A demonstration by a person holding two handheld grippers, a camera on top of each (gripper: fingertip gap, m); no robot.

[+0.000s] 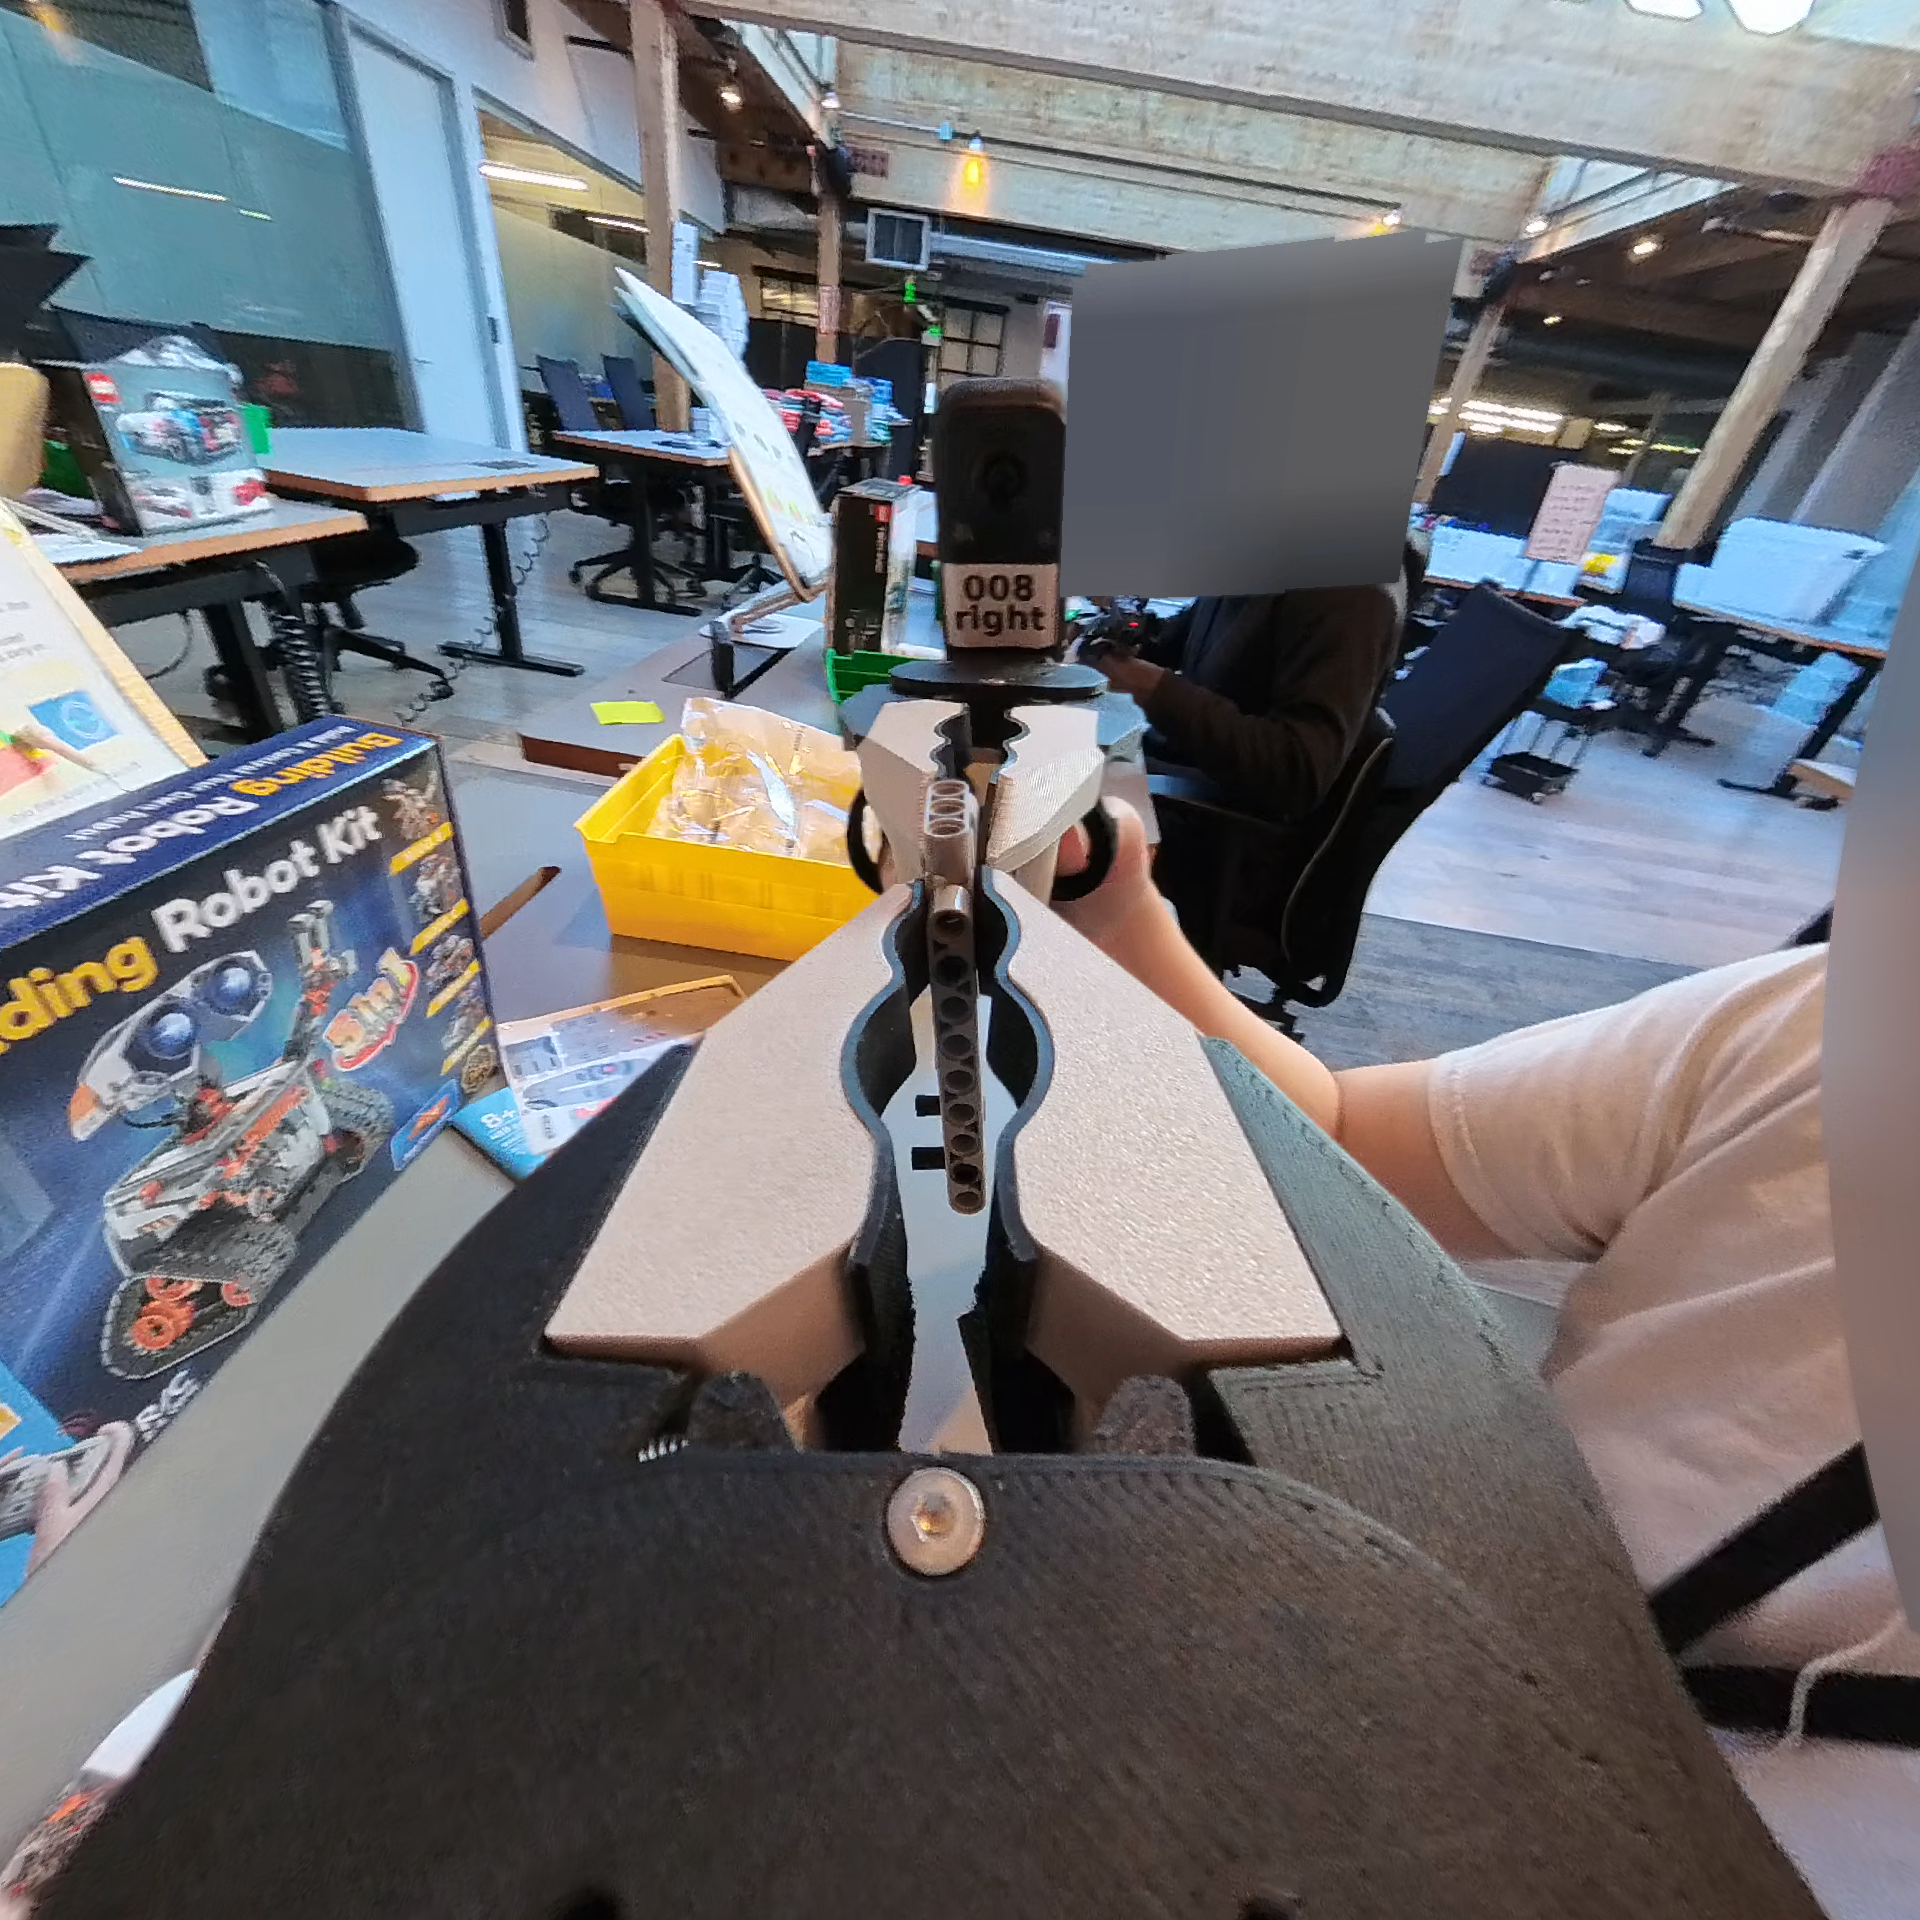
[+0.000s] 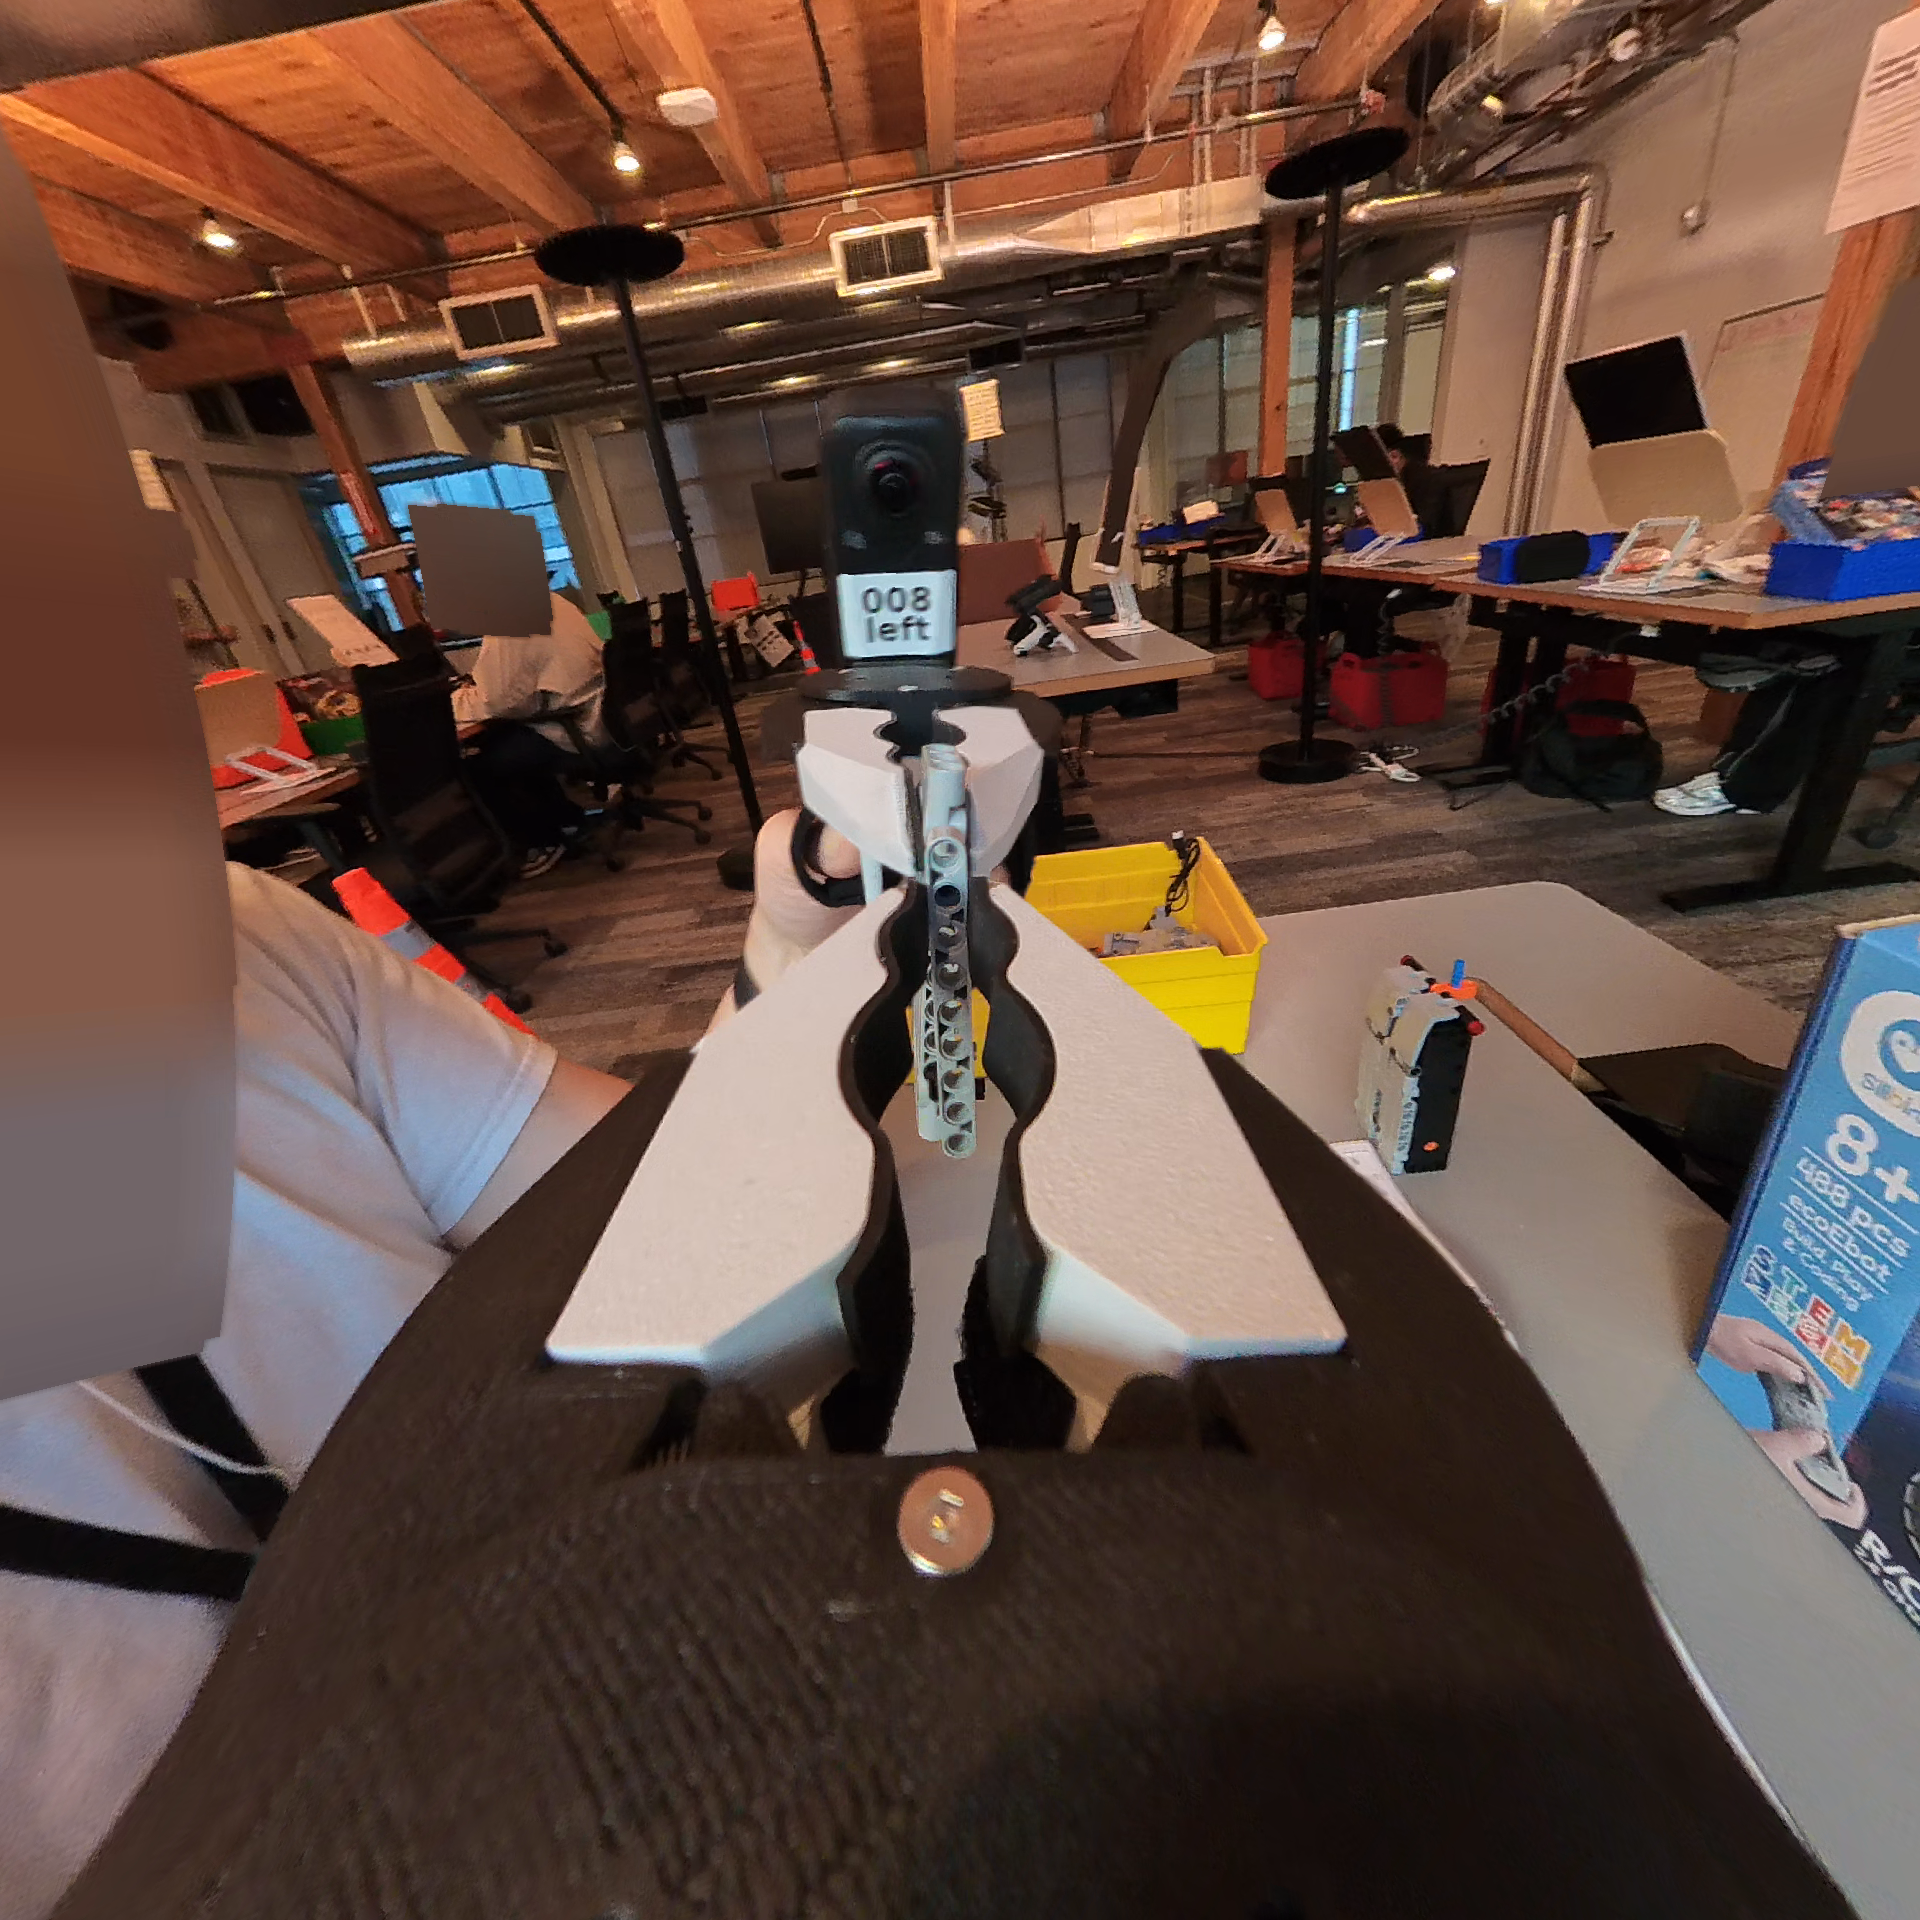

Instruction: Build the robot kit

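Two tongs meet tip to tip above the counter, left tongs and right tongs each clamped narrowly on a grey holed beam; keep both beams aligned.

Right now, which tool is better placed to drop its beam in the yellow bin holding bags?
Right, probably: the yellow bin sits just beside the right tool, shut on its light beam; the left tool, gripping the dark beam, is farther off.
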